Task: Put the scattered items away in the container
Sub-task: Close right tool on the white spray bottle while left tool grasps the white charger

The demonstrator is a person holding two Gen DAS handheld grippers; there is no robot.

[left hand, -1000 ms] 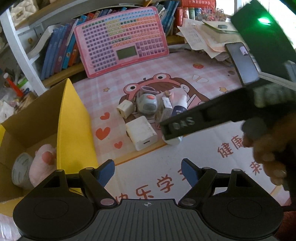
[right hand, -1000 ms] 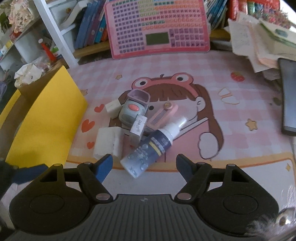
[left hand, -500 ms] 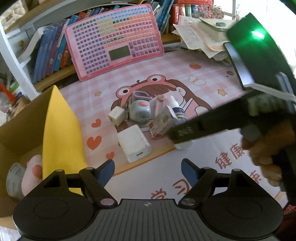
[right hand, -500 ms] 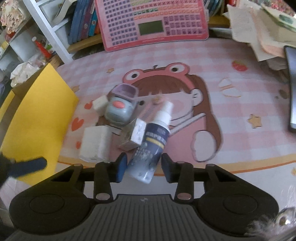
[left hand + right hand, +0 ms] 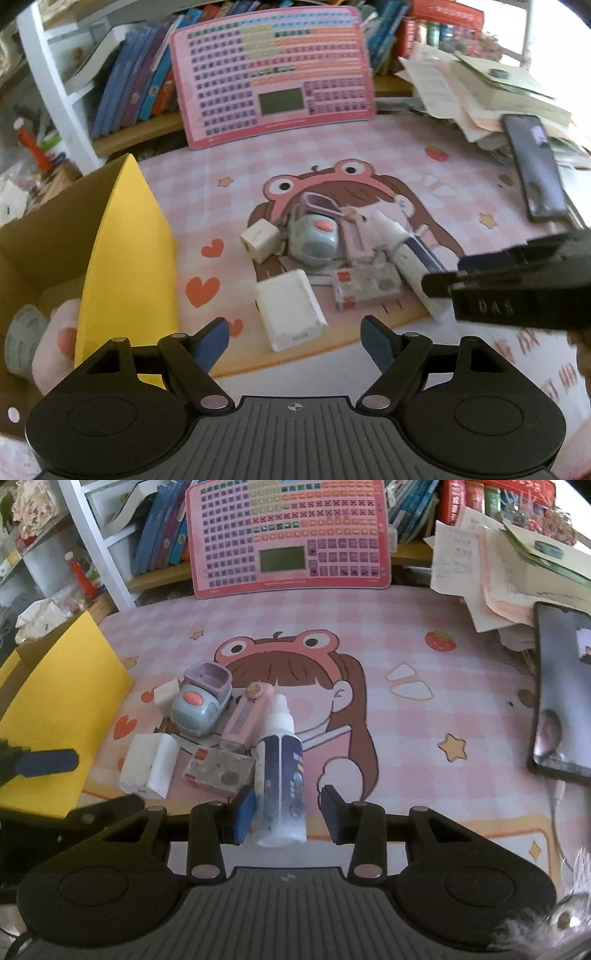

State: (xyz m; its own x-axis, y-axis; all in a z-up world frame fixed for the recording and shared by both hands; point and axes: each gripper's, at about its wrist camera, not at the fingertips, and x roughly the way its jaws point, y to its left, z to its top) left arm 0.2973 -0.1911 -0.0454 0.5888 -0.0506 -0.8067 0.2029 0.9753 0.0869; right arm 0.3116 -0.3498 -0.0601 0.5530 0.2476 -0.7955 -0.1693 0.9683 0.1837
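A pile of small items lies on the pink cartoon mat (image 5: 406, 646). It holds a white charger block (image 5: 290, 308), a small white plug cube (image 5: 258, 240), a grey-blue toy (image 5: 195, 712), a pink cutter (image 5: 243, 716) and a red-and-white carton (image 5: 221, 768). My right gripper (image 5: 288, 808) is shut on the dark blue and white spray bottle (image 5: 282, 775), which lies in line with its fingers. My left gripper (image 5: 293, 332) hangs over the charger block's near end with its jaws closing and its pads clear of it. The cardboard box (image 5: 37, 229) with a yellow flap (image 5: 129, 258) stands at the left.
Inside the box lie a pink plush (image 5: 55, 343) and a tape roll (image 5: 22, 339). A pink keyboard toy (image 5: 291, 535) leans on the bookshelf behind. A phone (image 5: 561, 694) and a heap of papers (image 5: 498, 572) sit at the right.
The right jaws closed around the spray bottle, which swung into line with the fingers. The left gripper came closer to the pile, over the charger block, and its jaws narrowed a little.
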